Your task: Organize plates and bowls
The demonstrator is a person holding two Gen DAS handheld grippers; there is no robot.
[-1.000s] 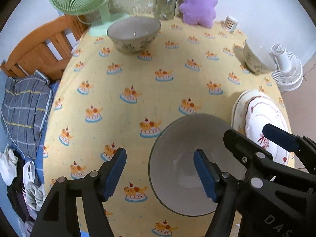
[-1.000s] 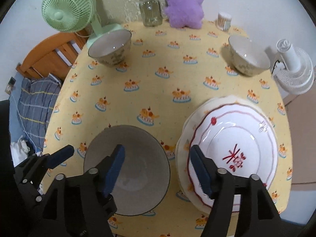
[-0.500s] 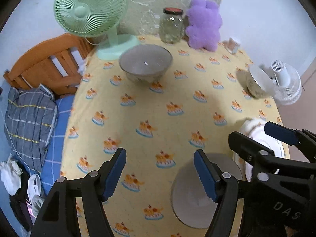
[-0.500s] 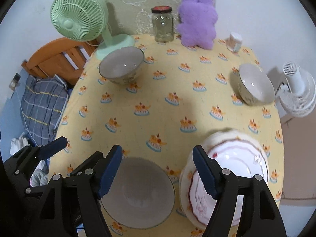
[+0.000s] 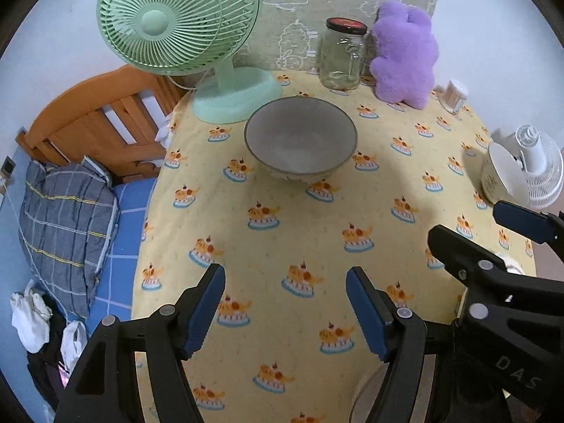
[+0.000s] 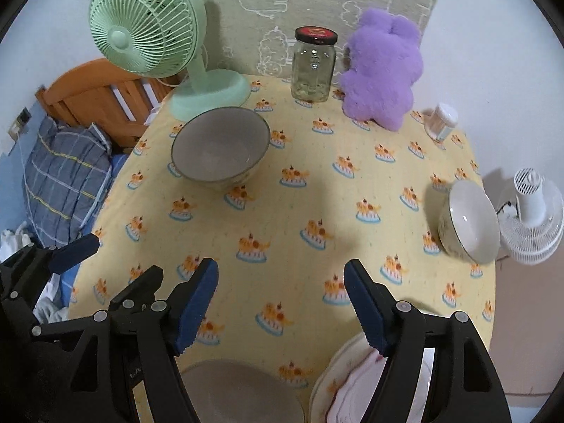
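I am judging this as the reach step: both tongs are hovering empty over the table (image 6: pixel 282 211), heading for the far bowls. Left tongs (image 5: pixel 285 308) are standing wide open, gripping nothing; grey bowl (image 5: pixel 300 142) is sitting ahead of them. Right tongs (image 6: pixel 280 303) are likewise wide and empty; white bowl (image 6: pixel 469 222) is lying ahead to their right. Plates (image 6: pixel 347 387) are stacked just below them. Next move needs a jaw over a rim.

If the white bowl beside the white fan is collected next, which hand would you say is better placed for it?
Probably the right. The right gripper is open and empty, and the white bowl sits on its side of the table; the left gripper faces the grey bowl.
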